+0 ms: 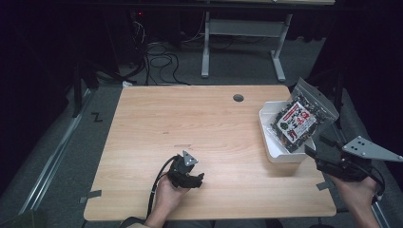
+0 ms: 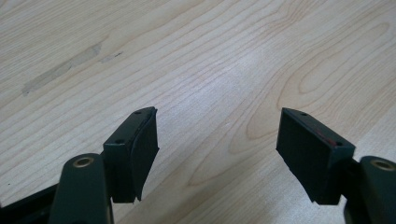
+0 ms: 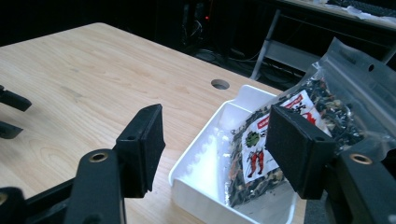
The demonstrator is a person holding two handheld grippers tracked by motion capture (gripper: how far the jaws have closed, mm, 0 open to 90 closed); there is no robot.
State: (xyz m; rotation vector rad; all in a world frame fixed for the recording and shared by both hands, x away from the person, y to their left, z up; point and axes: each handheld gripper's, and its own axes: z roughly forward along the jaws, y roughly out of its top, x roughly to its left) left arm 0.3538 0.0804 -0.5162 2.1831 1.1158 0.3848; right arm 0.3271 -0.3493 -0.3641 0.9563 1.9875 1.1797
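Note:
A clear bag of dark dried food with a white and red label (image 1: 298, 119) (image 3: 280, 144) leans in a white plastic tray (image 1: 283, 156) (image 3: 201, 175) at the table's right edge, its top sticking out past the rim. My right gripper (image 1: 317, 146) (image 3: 217, 144) is open just in front of the tray, holding nothing. My left gripper (image 1: 197, 179) (image 2: 217, 154) rests low over bare wood near the front middle of the table, open and empty.
The light wooden table (image 1: 190, 128) has a round cable hole (image 1: 238, 98) (image 3: 219, 84) near its back edge. Beyond it stand a grey desk frame (image 1: 242, 33) and loose cables (image 1: 159, 61) on the floor.

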